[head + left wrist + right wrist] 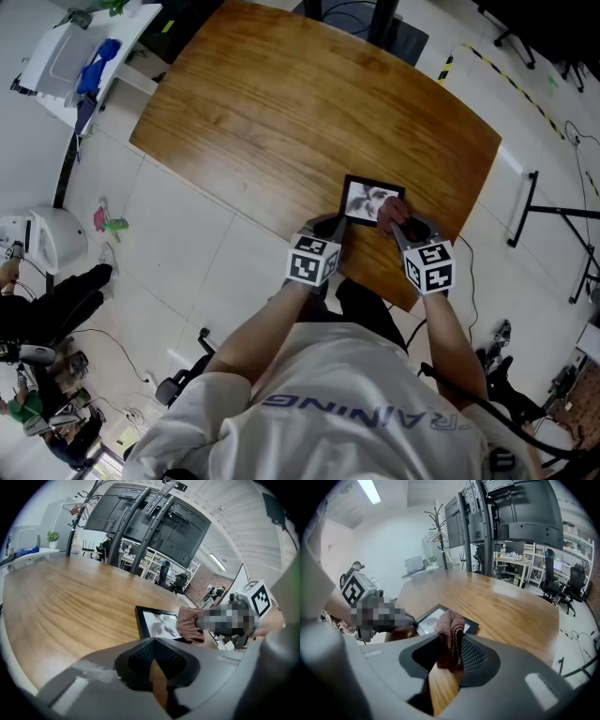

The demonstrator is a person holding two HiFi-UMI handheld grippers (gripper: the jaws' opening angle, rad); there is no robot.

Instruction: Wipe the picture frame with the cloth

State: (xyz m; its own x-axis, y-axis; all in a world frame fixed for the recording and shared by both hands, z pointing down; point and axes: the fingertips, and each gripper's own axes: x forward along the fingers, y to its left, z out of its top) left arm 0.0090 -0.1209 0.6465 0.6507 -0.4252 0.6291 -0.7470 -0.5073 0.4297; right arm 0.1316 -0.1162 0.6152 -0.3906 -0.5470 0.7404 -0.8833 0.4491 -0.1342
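Picture frame (362,199) lies flat on the wooden surface (281,112), near its front edge. Right tool (397,225) pinches the reddish cloth (389,212), which rests on the frame's right side. Left tool (333,227), jaws pressed together, sits at the frame's near-left corner.

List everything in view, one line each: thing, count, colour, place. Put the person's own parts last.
table: one, brown wood, middle of the head view.
picture frame: one, black, flat on the table by its near edge.
cloth: one, reddish brown, over the frame's right part.
side table: one, white, far left, with blue things on it.
screens: several, black, on a stand beyond the table.
office chairs: at least two, dark, right of the right gripper view.
shirt: one, white, bottom of the head view.
left claw: one, grey, jaws close together, tip at the frame's near left corner.
right claw: one, grey, shut on the cloth.
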